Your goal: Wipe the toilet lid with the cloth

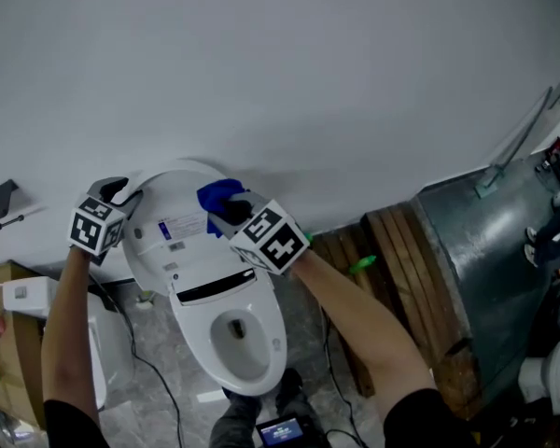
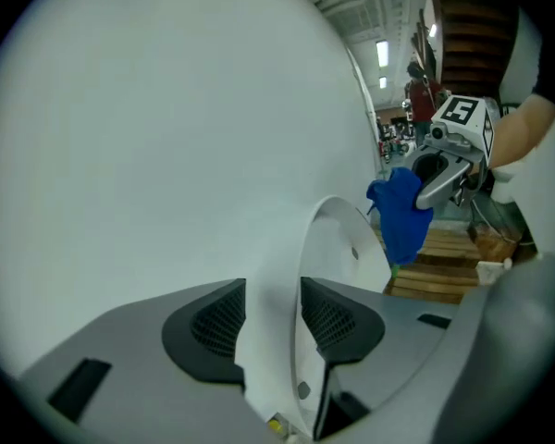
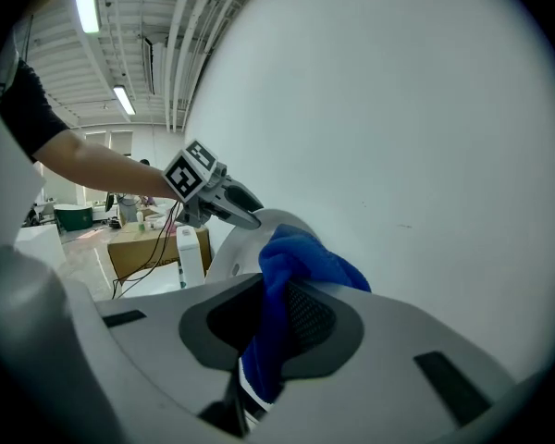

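- Toilet lid [image 1: 168, 199] stands raised, leaning back against the white wall [image 1: 308, 63], above the open bowl [image 1: 238, 339].
- Blue cloth [image 1: 219, 194] sits at the lid's upper right edge, bunched and hanging partly over the rim; whether it presses on the lid's surface cannot be told.
- Right gripper [image 1: 229, 211] is at the lid's right side, its fingers clamped on the cloth, which fills the gap between the pads and spills above and below them in the right gripper view.
- Left gripper [image 1: 121, 192] is at the lid's upper left edge, opposite the cloth. Its fingers are spread, with the lid's thin rim standing between the pads in the left gripper view.
- Wooden pallet [image 1: 392, 250] leans to the right of the lid, well apart from it.
- Cardboard box [image 1: 9, 343] lies to the lower left of the lid.
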`<state>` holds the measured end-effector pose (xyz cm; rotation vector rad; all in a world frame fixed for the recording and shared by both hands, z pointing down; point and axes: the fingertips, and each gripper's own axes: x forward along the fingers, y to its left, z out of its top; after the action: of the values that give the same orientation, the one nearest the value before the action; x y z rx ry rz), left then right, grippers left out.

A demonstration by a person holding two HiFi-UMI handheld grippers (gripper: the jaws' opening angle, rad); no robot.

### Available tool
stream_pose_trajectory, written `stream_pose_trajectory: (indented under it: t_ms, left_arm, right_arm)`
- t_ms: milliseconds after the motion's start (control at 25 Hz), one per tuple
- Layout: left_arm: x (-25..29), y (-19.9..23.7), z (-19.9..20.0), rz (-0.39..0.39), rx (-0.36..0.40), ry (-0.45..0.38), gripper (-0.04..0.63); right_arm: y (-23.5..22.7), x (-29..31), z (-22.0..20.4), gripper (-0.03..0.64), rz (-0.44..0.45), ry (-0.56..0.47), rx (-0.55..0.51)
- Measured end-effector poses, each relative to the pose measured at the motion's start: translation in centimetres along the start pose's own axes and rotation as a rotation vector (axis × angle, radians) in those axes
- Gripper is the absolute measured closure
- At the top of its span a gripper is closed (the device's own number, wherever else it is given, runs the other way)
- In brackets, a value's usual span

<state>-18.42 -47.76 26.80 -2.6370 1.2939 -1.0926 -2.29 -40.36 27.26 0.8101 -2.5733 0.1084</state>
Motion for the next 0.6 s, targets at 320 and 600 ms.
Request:
stream_pose_trajectory:
  t_ms: [320, 600]
  left_arm:
    - [0.2, -1.2, -0.1, -0.052, -0.046, 0.025, 0.397]
    - [-3.1, -4.9, -0.2, -0.078, -0.011, 0.041, 0.403]
  right_arm:
    - [-2.2, -3.9, 0.2, 0.560, -0.034, -0.013, 0.033]
    - [-1.9, -6.3, 0.8, 0.560, 0.016, -0.051, 0.106]
